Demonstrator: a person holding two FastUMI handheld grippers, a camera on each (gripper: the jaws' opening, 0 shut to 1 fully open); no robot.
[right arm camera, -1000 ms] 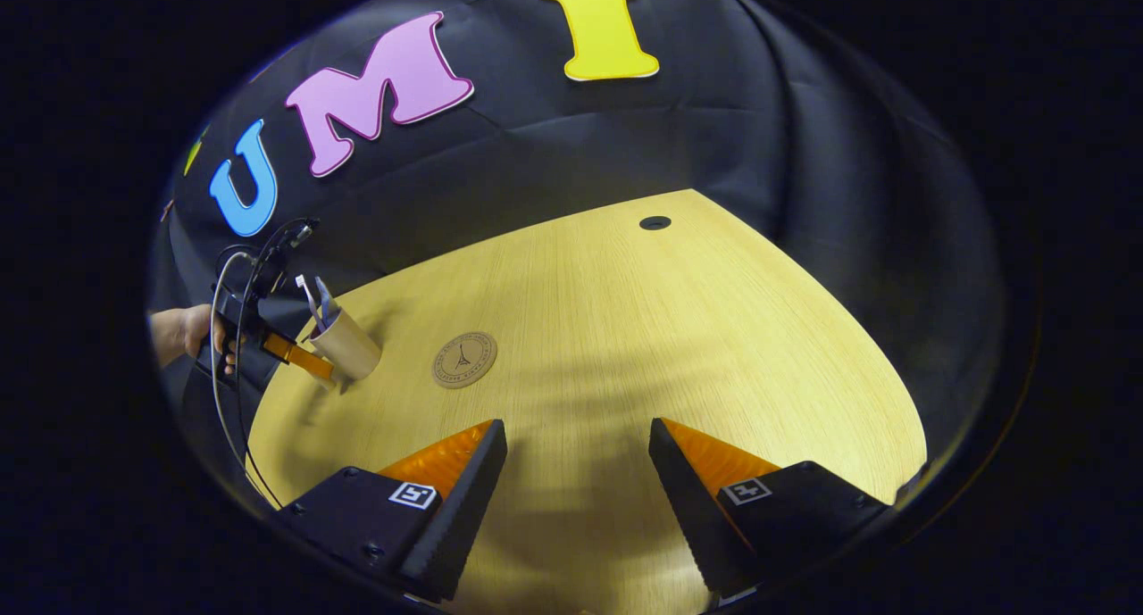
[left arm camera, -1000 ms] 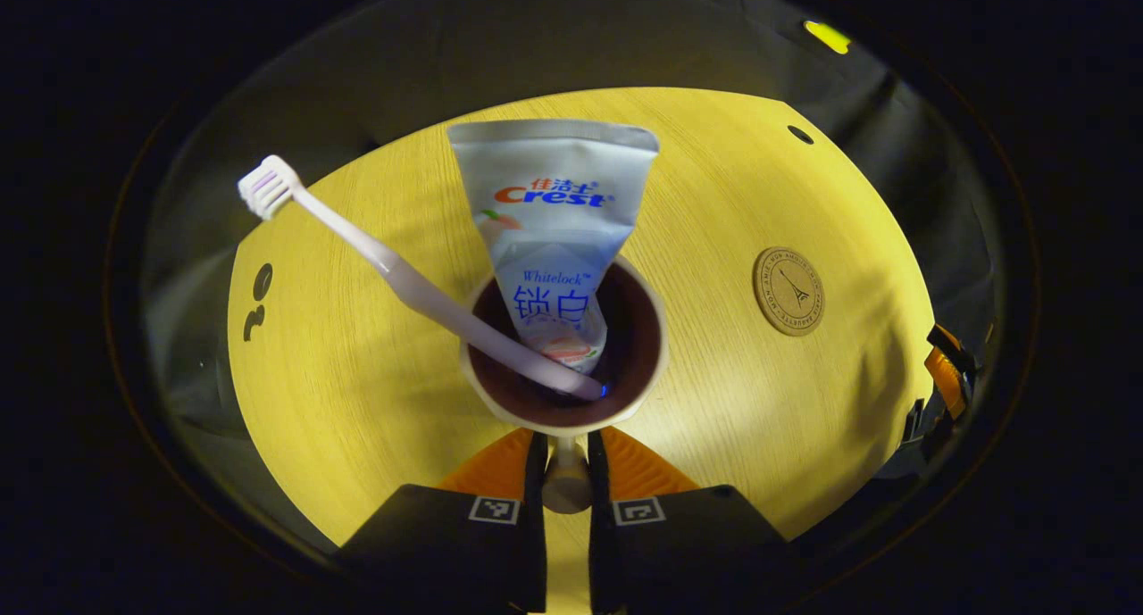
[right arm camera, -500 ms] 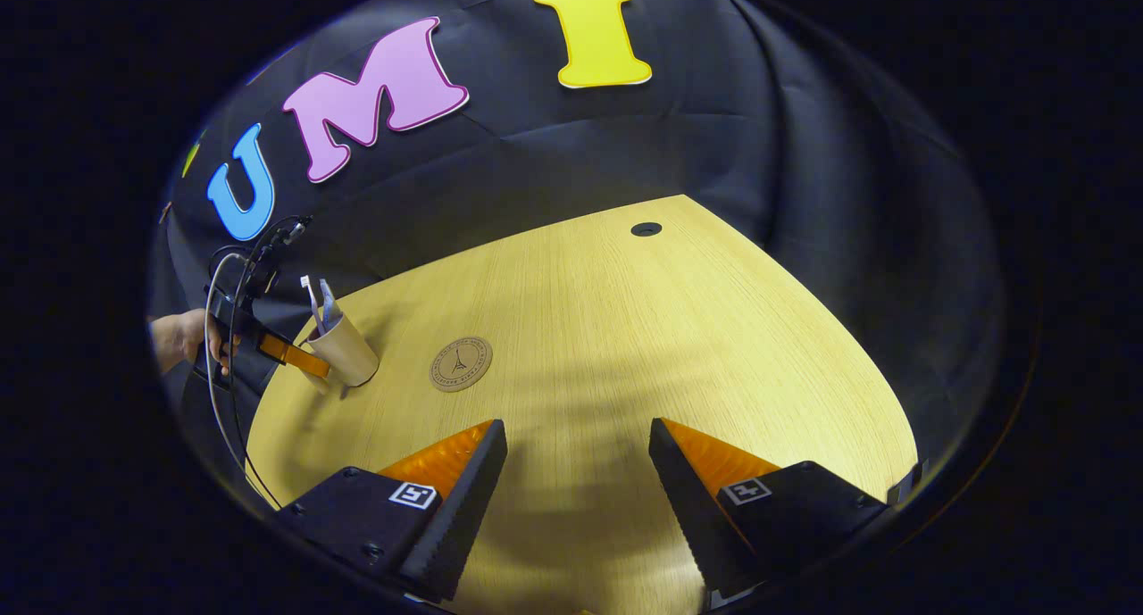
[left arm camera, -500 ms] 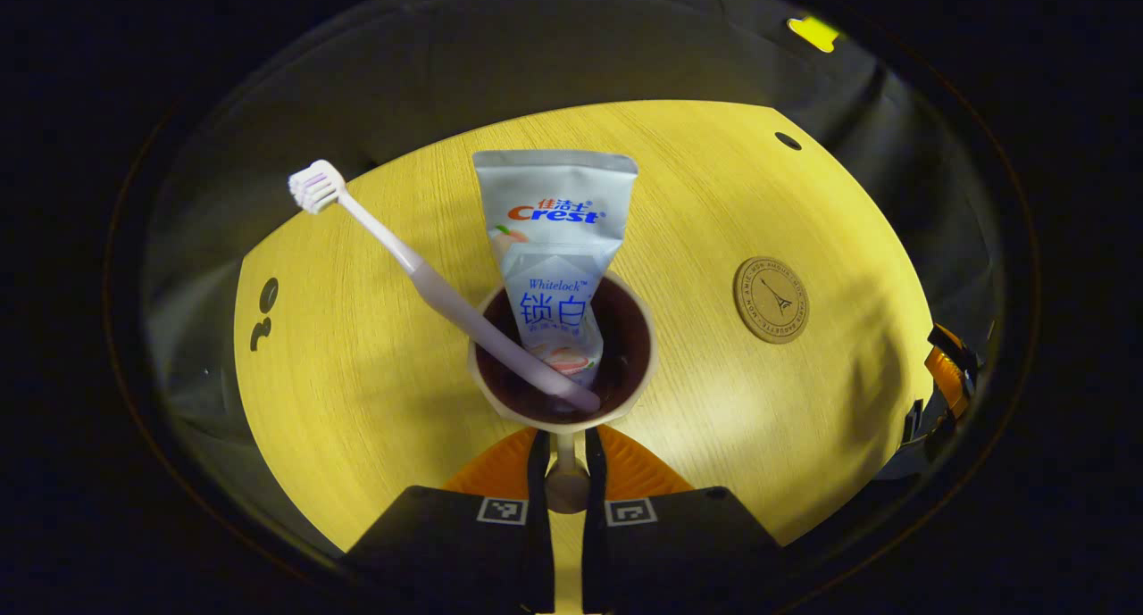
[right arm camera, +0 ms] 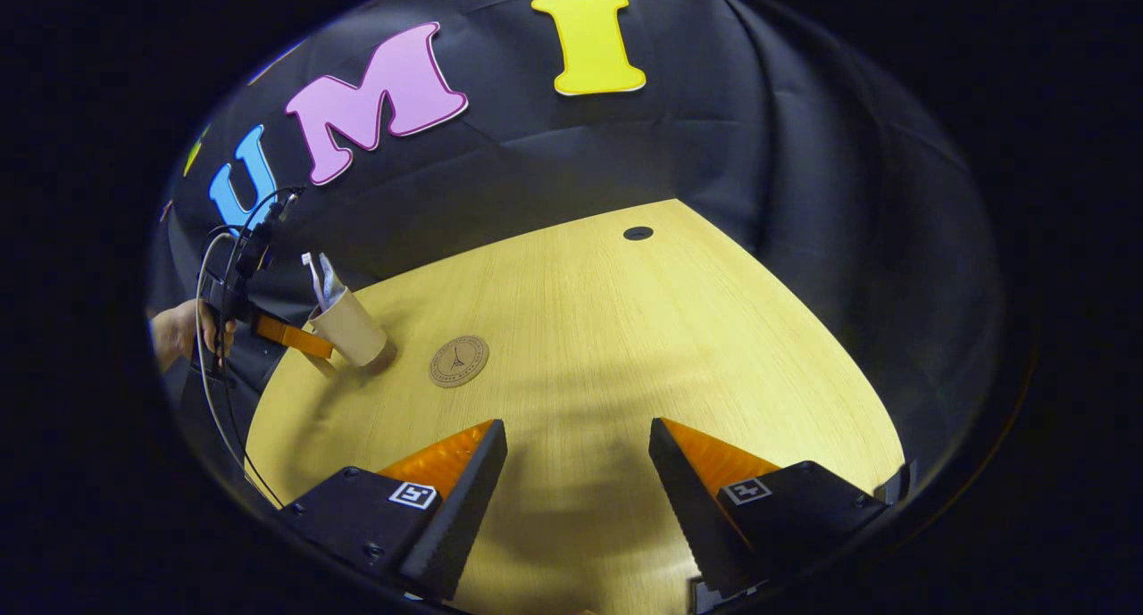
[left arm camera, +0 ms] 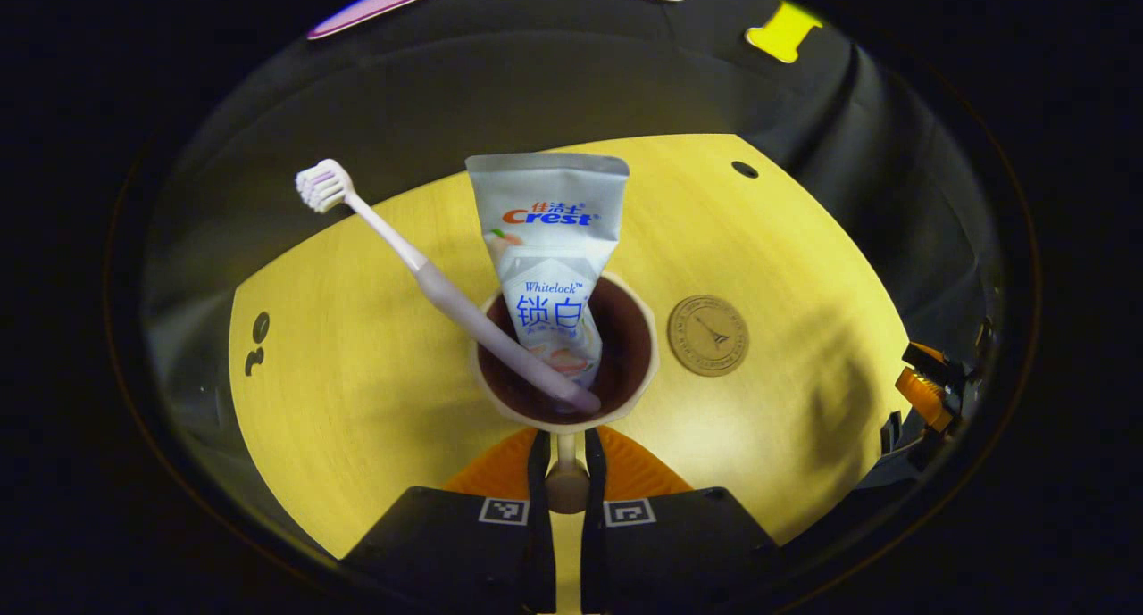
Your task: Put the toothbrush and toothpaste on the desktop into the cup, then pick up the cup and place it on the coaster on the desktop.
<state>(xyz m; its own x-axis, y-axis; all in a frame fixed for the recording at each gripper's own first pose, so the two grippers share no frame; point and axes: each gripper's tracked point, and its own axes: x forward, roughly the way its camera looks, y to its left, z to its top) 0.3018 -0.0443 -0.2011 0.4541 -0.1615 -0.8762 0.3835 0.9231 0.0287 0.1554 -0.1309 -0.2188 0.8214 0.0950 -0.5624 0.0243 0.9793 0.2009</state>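
Note:
A beige cup (left arm camera: 627, 352) with a dark inside holds a white toothpaste tube (left arm camera: 549, 240) standing upright and a pale pink toothbrush (left arm camera: 420, 271) leaning left, bristles up. My left gripper (left arm camera: 566, 447) is shut on the cup's handle. The round brown coaster (left arm camera: 708, 336) lies on the wooden desktop just right of the cup. In the right gripper view the cup (right arm camera: 354, 331) hangs tilted a little above the desk, left of the coaster (right arm camera: 458, 361), held by the left gripper (right arm camera: 290, 337) and a hand (right arm camera: 181, 331). My right gripper (right arm camera: 577, 472) stands open over the desk's near part.
The yellow wooden desktop (right arm camera: 625, 347) has a round cable hole (right arm camera: 638, 233) at the back and dark openings (left arm camera: 258, 329) at its left edge. Black cloth walls the booth behind. The right gripper (left arm camera: 929, 396) shows at the desk's right edge.
The cup, held by my left gripper, has moved toward the coaster, which now lies closer to the cup. The right gripper has stayed open and nearly still.

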